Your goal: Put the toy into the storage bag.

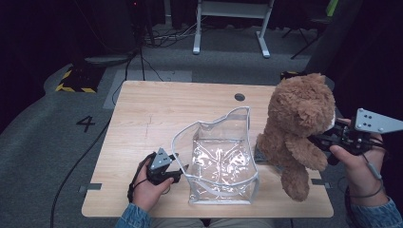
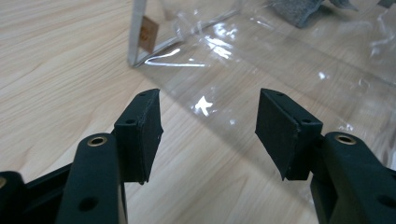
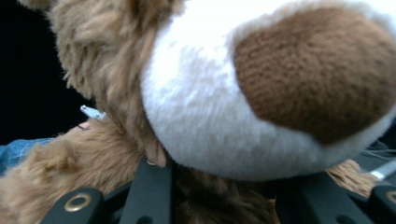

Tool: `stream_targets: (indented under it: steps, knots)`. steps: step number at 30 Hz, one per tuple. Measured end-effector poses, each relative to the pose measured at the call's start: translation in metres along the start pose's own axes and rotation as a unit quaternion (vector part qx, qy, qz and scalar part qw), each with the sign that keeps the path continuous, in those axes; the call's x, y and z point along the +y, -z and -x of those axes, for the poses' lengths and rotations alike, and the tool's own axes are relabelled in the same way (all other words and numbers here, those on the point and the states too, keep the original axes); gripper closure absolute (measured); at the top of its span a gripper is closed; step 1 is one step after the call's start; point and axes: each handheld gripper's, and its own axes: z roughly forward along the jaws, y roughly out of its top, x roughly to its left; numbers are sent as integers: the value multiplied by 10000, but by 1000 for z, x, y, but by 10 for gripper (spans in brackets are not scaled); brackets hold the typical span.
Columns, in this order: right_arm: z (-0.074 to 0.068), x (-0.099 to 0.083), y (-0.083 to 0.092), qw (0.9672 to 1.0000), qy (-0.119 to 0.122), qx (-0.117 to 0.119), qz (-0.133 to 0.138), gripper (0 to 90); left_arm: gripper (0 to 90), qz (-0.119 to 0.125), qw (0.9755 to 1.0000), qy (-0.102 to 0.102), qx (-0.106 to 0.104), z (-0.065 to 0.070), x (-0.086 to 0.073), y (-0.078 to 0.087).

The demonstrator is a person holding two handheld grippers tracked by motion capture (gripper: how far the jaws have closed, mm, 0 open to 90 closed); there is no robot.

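A brown teddy bear (image 1: pixel 298 124) hangs upright over the table's right end, its feet near the front edge. My right gripper (image 1: pixel 328 138) is shut on it from the right. In the right gripper view both black jaws press into the fur under the bear's white muzzle (image 3: pixel 196 107), and the gripper (image 3: pixel 224 189) is half buried in fur. A clear plastic bag with grey trim (image 1: pixel 219 164) stands open in the middle of the wooden table (image 1: pixel 157 109). My left gripper (image 1: pixel 166 170) sits low beside the bag's left wall. Its jaws (image 2: pixel 208 100) are open with nothing between them, and the clear bag (image 2: pixel 280 51) lies just ahead.
A grey felt piece (image 1: pixel 260 155) lies on the table between the bag and the bear. A round cable hole (image 1: pixel 240 97) sits near the far edge. Beyond the table are floor cables, a white desk frame (image 1: pixel 233 28) and a yellow-black marked base (image 1: pixel 76 81).
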Motion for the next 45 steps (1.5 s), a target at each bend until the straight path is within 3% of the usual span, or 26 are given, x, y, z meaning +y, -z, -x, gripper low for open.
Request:
stream_targets:
  steps: [14,21,27,30,34,39,45]
  knots:
    - [-10,45,-56,9977,155,642,157,675,400,14,9989,275,373,-7,-20,37]
    - [-20,65,-85,9952,242,916,235,675,400,31,9984,366,433,-9,-26,45]
    - [-31,71,-114,9916,180,1252,280,674,401,58,9984,341,443,-9,-25,44]
    - [-38,75,-126,9895,184,1360,450,674,401,20,9987,307,398,-9,-24,42]
    - [-44,77,-139,9859,22,1544,644,670,402,31,9989,301,350,-9,-22,39]
    - [-48,61,-153,9830,-262,1748,489,670,403,40,9989,299,358,-10,-21,39]
    - [-34,45,-154,9824,-776,1663,356,667,403,30,9990,270,342,-10,-20,37]
